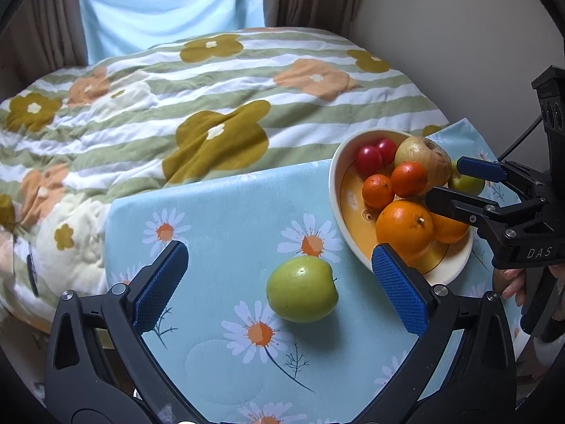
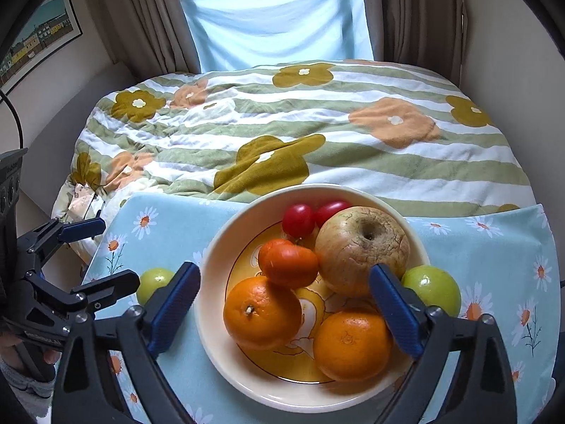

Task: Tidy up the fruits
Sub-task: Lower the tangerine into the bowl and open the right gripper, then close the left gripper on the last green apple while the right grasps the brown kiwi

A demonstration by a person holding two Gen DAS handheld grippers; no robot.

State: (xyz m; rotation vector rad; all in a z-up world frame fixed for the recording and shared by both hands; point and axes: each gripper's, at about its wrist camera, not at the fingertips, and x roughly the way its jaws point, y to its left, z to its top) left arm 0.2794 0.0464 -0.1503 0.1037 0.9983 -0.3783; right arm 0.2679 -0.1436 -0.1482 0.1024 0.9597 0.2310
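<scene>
A cream bowl (image 2: 212,258) holds two oranges (image 2: 261,312), tangerines (image 2: 289,263), two small red fruits (image 2: 298,219) and a brownish apple (image 2: 360,243). My right gripper (image 2: 284,269) hovers over it, open, with nothing pressed between the pads. One green apple (image 2: 432,288) lies on the cloth right of the bowl. Another green apple (image 1: 302,288) lies left of the bowl (image 1: 339,190), between the fingers of my open left gripper (image 1: 280,251), untouched. The right gripper (image 1: 444,180) shows above the bowl's far side in the left wrist view.
The fruit sits on a light blue daisy-print cloth (image 1: 219,212) over a small table. Behind it lies a bed with a striped flower quilt (image 1: 197,106). Curtains (image 2: 152,17) and a wall stand beyond. A person's hand (image 1: 512,282) holds the right gripper's handle.
</scene>
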